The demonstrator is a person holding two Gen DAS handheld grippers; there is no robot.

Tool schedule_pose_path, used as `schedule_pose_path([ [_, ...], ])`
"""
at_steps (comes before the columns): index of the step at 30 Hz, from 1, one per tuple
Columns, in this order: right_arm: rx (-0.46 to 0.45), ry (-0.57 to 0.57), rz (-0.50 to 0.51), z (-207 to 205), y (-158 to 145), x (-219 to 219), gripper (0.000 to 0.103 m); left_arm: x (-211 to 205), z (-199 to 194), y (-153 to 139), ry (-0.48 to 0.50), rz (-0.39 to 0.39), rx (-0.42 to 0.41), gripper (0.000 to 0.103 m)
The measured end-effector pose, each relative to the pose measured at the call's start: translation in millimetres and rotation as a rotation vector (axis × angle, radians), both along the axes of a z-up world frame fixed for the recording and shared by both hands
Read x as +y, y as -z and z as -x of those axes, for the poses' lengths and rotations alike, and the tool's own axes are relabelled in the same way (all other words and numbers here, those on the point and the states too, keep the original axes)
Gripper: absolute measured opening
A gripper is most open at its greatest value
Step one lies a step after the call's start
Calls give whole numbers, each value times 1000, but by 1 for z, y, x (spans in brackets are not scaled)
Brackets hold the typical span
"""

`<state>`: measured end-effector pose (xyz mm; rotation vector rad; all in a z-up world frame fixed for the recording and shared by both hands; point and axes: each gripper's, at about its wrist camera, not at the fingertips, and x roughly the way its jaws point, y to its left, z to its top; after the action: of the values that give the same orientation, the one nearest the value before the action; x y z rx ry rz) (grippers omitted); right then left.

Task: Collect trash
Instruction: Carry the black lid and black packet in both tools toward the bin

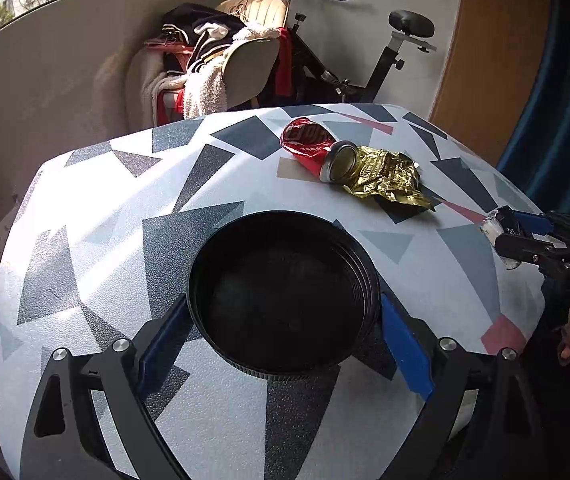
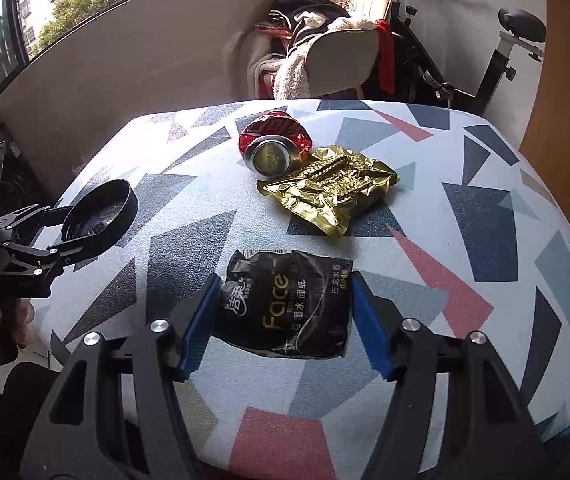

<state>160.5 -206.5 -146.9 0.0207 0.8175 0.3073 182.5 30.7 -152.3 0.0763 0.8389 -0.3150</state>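
Left gripper pinching round black plastic bowl; right gripper clamping black tissue packet, apparently lifted; crushed red can beside gold foil wrapper.

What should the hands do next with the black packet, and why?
Probably carry the black tissue packet, pinched in the right gripper, across and drop it into the round black plastic bin held in the left gripper. Its mouth looks open and empty, off to the left.
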Motion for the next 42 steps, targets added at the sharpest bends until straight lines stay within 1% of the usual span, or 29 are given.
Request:
schedule_pose_path([
  [5,4,-22,-12,22,-4,4,65,-5,44,-15,19,38,-12,89],
  [9,11,-41,-12,39,-3,9,65,-6,79,-21,25,73,-16,89],
  [11,13,-49,-12,47,-3,10,65,-7,96,-22,28,79,-18,89],
  [16,13,-75,-1,66,-3,18,65,-12,136,-19,40,79,-12,89],
  [19,16,-88,-1,77,-2,22,65,-15,155,-15,45,68,-8,89],
  [22,21,-100,-10,86,-1,26,65,-15,171,-11,38,74,-2,89],
  [27,28,-122,-12,100,4,31,65,-18,193,-5,28,70,-10,89],
  [31,39,-130,-11,105,9,32,65,-20,205,3,19,76,4,89],
  [35,46,-134,-10,109,11,32,65,-21,210,6,8,78,15,90],
  [37,55,-138,-13,110,14,33,65,-23,211,5,3,65,11,92],
  [38,60,-140,-15,111,16,34,65,-24,212,4,-3,58,8,94],
  [42,85,-161,-15,116,24,40,65,-19,211,3,-48,60,14,96],
])
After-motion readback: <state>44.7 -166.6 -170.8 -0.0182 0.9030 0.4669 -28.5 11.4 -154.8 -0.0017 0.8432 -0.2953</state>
